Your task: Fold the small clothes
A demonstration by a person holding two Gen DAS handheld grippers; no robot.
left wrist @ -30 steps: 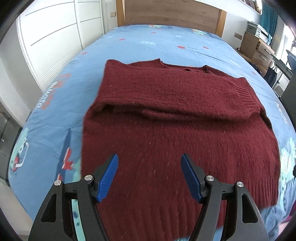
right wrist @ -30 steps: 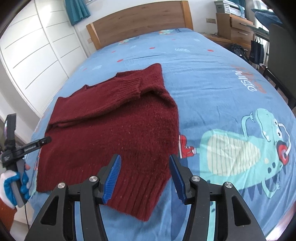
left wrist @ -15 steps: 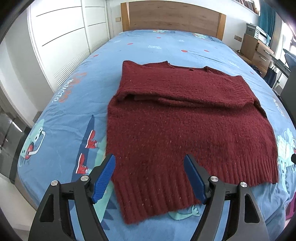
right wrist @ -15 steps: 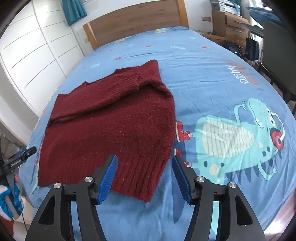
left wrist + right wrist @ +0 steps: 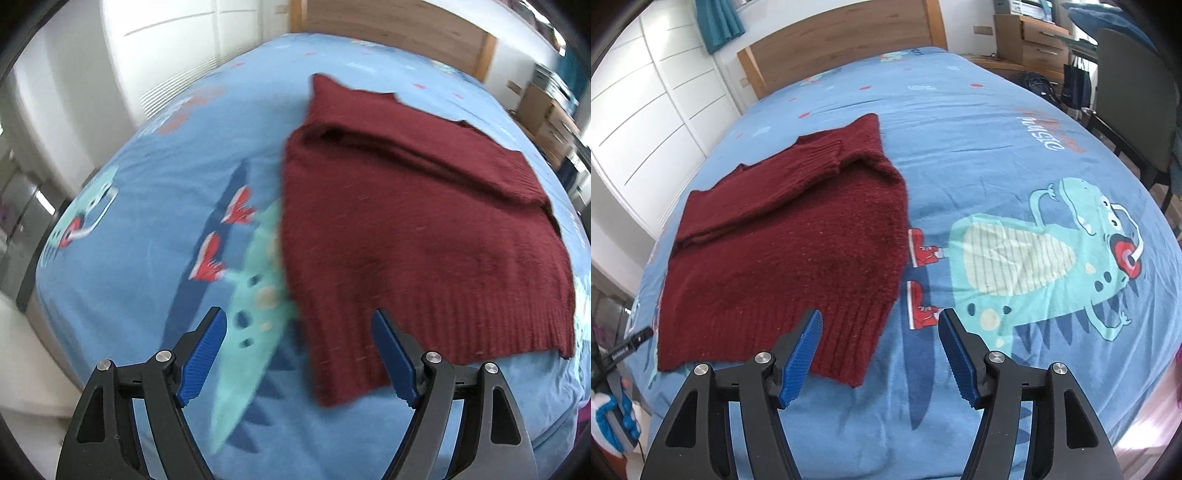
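Blue dinosaur-print bed point(image 5: 140, 206) fills the left wrist view, maroon sweater point(image 5: 424, 229) lying flat toward its right side; left gripper point(image 5: 299, 354) spread wide, holding nothing, over the hem corner. Right wrist view: sweater point(image 5: 790, 251) sits near the bed's point(image 5: 997, 147) left edge, right gripper point(image 5: 881, 352) wide open too, empty.

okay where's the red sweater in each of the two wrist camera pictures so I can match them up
Left wrist: the sweater fills the centre-right, its ribbed hem beside the open left gripper.
Right wrist: it lies centre-left, hem corner between the open right gripper fingers.
Shared landmark: the wooden headboard at top.
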